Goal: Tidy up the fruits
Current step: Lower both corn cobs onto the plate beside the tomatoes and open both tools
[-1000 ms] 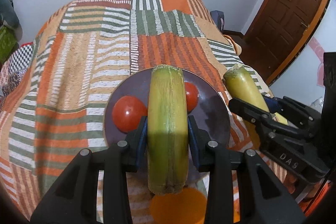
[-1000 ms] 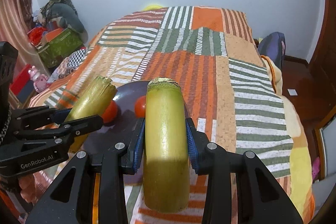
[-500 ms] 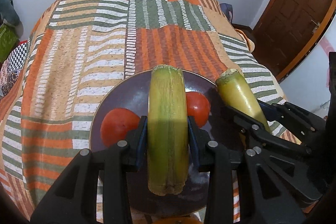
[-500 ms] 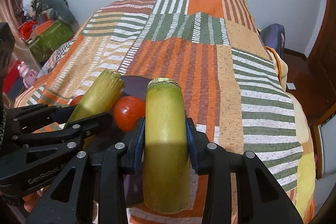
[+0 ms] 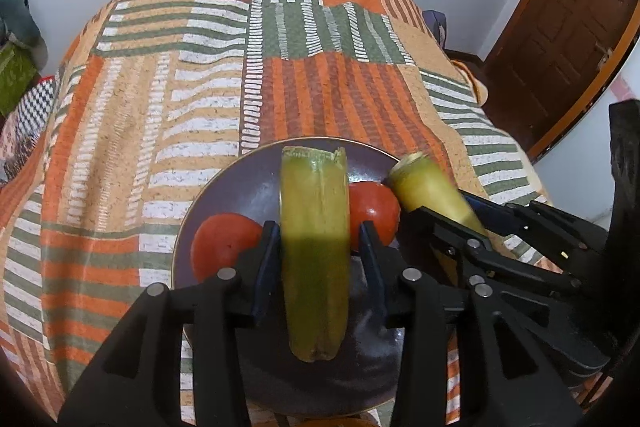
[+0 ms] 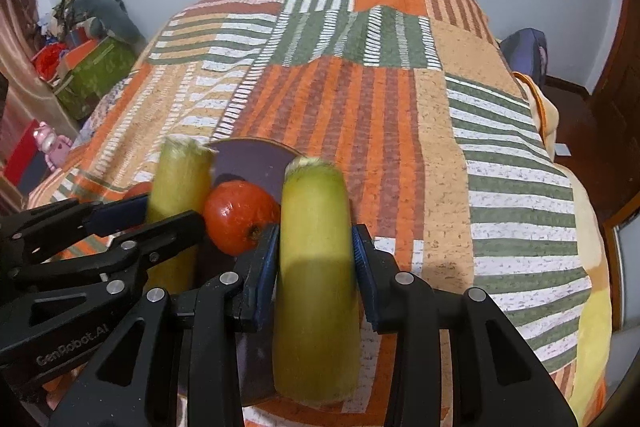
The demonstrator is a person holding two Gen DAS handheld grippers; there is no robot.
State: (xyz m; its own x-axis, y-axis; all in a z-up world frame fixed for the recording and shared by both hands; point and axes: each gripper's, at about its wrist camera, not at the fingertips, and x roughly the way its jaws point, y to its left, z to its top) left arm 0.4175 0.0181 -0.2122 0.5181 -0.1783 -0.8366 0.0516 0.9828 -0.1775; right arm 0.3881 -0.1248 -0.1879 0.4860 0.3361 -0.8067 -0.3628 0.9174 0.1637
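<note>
We had brought both tongs lower over the plate [image 5: 224,187]: left tongs [image 5: 315,239] and right tongs [image 6: 316,255] each gripped a corn cob; ideally we'd lower gently, clear of the tomatoes [image 5: 224,247].

Yellow-green corn cobs [image 5: 314,251] [image 6: 316,279]; red tomatoes [image 5: 222,247] [image 6: 238,217]; dark purple plate [image 5: 244,187]; bedspread [image 5: 200,75] patchworked in orange, green, tan, white stripes.

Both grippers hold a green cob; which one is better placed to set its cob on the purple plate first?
Left, probably. The left gripper holds its green cob directly above the round purple plate, between two red tomatoes. The right gripper holds its cob over the plate's edge.
</note>
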